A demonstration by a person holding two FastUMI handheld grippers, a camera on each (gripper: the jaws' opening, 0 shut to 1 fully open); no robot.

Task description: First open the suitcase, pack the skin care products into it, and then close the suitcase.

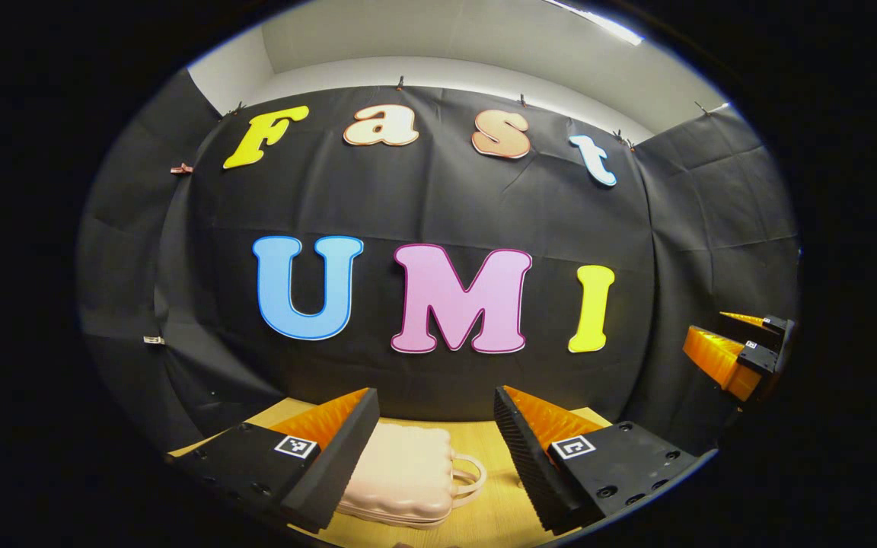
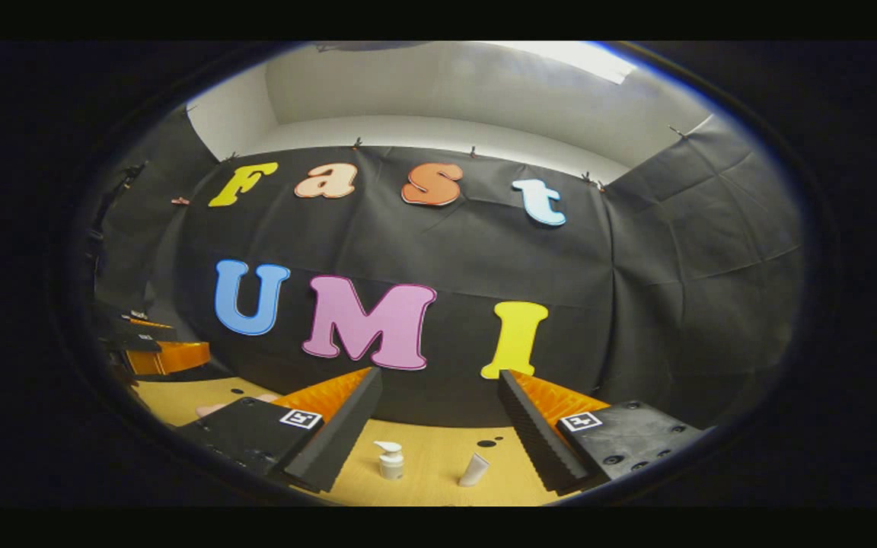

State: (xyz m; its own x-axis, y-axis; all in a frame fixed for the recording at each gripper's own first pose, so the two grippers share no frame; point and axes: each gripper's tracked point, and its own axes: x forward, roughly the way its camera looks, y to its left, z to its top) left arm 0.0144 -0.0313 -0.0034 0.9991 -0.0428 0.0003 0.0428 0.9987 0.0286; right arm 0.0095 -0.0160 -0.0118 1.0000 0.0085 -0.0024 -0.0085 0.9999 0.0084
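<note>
In the left gripper view, our left gripper hangs with its fingers spread apart above the wooden table, holding nothing. Its near finger covers the left end of the pale pink suitcase, which lies flat and closed, handle pointing right; what it contains is hidden. In the right gripper view, our right gripper is also spread wide and empty, with a white pump bottle upright and a white tube leaning just beyond, well apart.
</note>
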